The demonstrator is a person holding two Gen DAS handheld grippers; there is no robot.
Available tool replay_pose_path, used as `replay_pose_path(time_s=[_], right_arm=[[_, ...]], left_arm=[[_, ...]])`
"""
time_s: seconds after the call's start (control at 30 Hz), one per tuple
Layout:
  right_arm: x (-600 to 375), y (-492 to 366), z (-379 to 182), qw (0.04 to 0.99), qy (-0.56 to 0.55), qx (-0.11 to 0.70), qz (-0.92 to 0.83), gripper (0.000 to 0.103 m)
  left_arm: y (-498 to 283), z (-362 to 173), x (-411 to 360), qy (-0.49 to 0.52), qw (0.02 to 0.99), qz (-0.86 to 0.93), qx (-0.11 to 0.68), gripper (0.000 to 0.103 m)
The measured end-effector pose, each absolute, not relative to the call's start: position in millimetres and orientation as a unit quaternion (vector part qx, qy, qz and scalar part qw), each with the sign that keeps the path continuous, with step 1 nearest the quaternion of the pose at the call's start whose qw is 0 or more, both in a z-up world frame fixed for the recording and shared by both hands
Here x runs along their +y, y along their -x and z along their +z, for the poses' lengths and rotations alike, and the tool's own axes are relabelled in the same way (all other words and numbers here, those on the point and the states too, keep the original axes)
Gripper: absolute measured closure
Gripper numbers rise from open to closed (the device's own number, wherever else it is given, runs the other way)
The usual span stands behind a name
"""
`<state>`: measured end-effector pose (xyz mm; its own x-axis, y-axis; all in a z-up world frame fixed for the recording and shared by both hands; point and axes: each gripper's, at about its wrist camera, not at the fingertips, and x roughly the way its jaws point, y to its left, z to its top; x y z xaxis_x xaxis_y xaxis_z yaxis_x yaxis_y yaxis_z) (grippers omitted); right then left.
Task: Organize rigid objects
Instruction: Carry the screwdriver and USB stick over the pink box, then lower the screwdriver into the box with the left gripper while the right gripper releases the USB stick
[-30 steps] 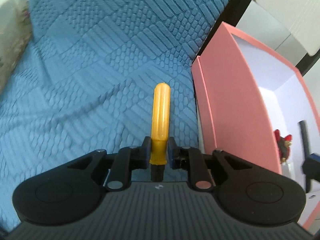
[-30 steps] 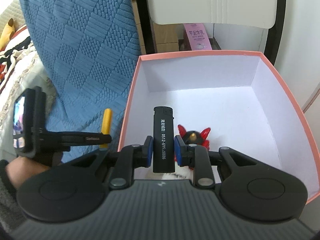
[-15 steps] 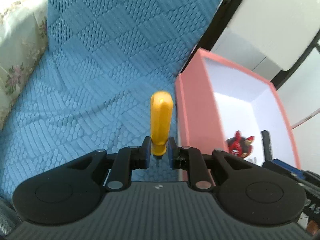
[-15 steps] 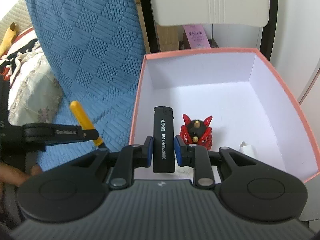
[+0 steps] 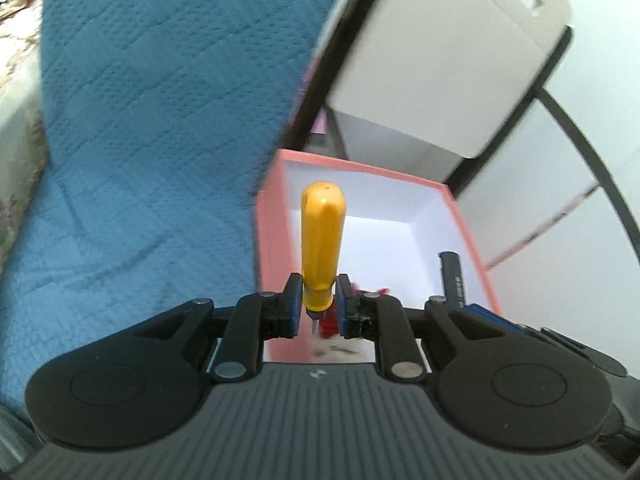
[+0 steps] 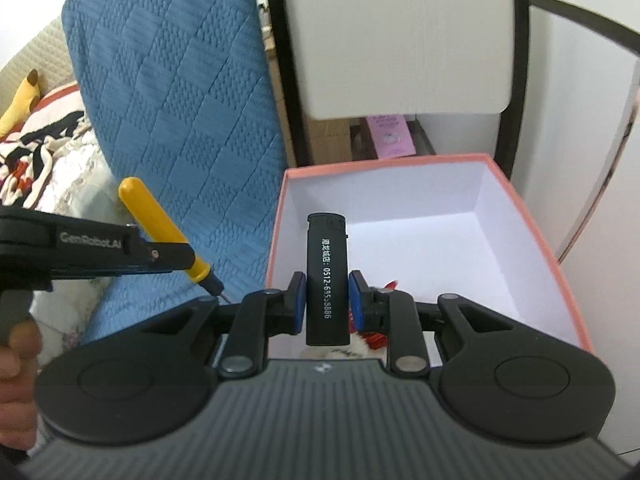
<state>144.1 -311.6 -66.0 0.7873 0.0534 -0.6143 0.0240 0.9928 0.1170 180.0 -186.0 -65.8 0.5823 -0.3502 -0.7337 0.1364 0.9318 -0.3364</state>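
Observation:
My left gripper [image 5: 318, 304] is shut on a yellow-handled screwdriver [image 5: 322, 240], handle pointing forward, held at the near left rim of the pink box [image 5: 269, 264]. It also shows in the right wrist view [image 6: 164, 228]. My right gripper [image 6: 327, 300] is shut on a black lighter [image 6: 326, 276] with white print, held over the near edge of the pink box [image 6: 532, 236]. The lighter also shows in the left wrist view [image 5: 453, 278]. A red figurine [image 6: 374, 338] lies in the box, mostly hidden behind my right fingers.
A blue quilted cover [image 6: 172, 92] drapes the sofa left of the box. A white chair back with black frame [image 6: 400, 36] stands behind the box. Patterned bedding and a yellow plush [image 6: 22, 100] lie at far left.
My left gripper has swung right and up with the screwdriver, from over the blue cover to the box's left rim. My right gripper with the lighter has pulled back and risen a little.

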Motion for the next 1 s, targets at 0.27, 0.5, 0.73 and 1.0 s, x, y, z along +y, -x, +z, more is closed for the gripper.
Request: replay_pose_path(time_s=[0.27,0.5,0.73,1.0], right_arm=[[-357.0,-133.9,-70.6,0.943,-0.074,0.324,-0.027,0.077],[-398.7,-134.1,-99.9,0.931,-0.092,0.349,-0.054,0.077],[-423.6,-148.2,-134.5,0.917,-0.093,0.383,-0.063,0.077],[-434.1,-170.0,-172.8,0.901,-0.084,0.42,-0.067,0.077]], left_arm=[[-185.9,-77.3,-246.0,0.102,0.867,-0.177,0.454,0.083],[-197.0,-118.9,-292.9,0.091,0.839,-0.196,0.5,0.083],[-210.8,-159.4,-321.9,0.091,0.813,-0.206,0.538,0.083],[-230.7,-192.4,-345.4,0.077,0.804,-0.196,0.556,0.083]])
